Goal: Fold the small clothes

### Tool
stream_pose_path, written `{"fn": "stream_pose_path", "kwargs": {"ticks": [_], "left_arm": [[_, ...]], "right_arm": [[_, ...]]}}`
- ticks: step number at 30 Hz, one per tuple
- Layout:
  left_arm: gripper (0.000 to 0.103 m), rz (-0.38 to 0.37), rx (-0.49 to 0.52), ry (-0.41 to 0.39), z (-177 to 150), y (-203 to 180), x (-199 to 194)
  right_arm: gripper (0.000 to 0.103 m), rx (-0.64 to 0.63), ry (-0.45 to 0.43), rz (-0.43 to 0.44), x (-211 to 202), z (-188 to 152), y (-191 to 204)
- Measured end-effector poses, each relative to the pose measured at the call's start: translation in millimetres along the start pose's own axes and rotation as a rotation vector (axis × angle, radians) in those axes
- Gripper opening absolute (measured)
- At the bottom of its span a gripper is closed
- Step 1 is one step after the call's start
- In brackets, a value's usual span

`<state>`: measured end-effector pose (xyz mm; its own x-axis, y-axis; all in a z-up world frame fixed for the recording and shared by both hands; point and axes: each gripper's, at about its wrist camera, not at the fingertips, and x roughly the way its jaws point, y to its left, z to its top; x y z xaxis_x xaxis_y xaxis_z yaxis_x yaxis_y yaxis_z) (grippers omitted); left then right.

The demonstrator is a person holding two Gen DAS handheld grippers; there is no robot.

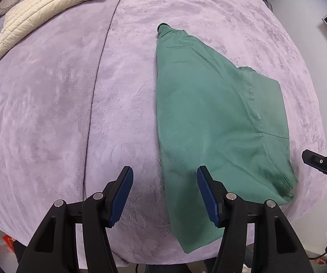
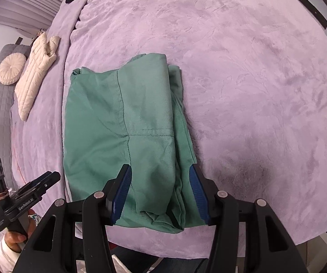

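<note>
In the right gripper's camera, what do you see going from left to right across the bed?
Round cushion → cream puffy jacket → green folded garment → bare purple blanket.

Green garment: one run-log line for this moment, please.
green garment: folded, flat on purple blanket | left gripper: open, empty | right gripper: open, above garment | cream jacket: untouched

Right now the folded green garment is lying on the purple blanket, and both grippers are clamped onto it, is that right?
Not quite. The green garment does lie folded on the purple blanket, but neither gripper is clamped onto it. The left wrist view shows the left gripper open above the cloth's edge, and the right wrist view shows the right gripper open over the cloth, its pads not pressing it.
</note>
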<state>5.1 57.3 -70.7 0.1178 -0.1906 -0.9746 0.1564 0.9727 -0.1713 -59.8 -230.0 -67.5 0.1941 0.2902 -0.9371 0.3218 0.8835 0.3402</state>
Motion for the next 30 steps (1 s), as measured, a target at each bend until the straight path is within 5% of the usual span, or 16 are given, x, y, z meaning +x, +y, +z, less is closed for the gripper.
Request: {"fn": "stream_pose_path", "kwargs": {"ticks": [2,3,4,10,16,30], "left_arm": [[0.071,0.01,0.0,-0.008,0.1,-1.3,-4.1],[0.093,0.011,-0.003,-0.016,-0.1,-1.7,-6.8],[0.102,0.015,-0.004,-0.031,-0.2,-2.4,-10.7],[0.102,0.057,0.009,-0.041,2.0,-6.8,-19.9],[0.102,0.103,0.01,-0.059,-0.9,-11.6,-28.8],[0.102,0.112,0.004,-0.061,-3.7,-12.5,-33.2]], "right_arm": [[0.071,-0.024,-0.011,-0.03,-5.8,-1.9,6.8],[0.075,-0.033,-0.016,-0.038,-9.0,-2.8,9.1],[0.078,-0.041,-0.024,-0.047,-12.0,-3.3,12.4],[0.089,-0.073,-0.063,-0.128,-21.6,-4.8,26.3],[0.09,-0.102,-0.086,-0.215,-25.9,-9.1,33.7],[0.09,-0.105,-0.094,-0.243,-31.8,-13.9,38.5]]}}
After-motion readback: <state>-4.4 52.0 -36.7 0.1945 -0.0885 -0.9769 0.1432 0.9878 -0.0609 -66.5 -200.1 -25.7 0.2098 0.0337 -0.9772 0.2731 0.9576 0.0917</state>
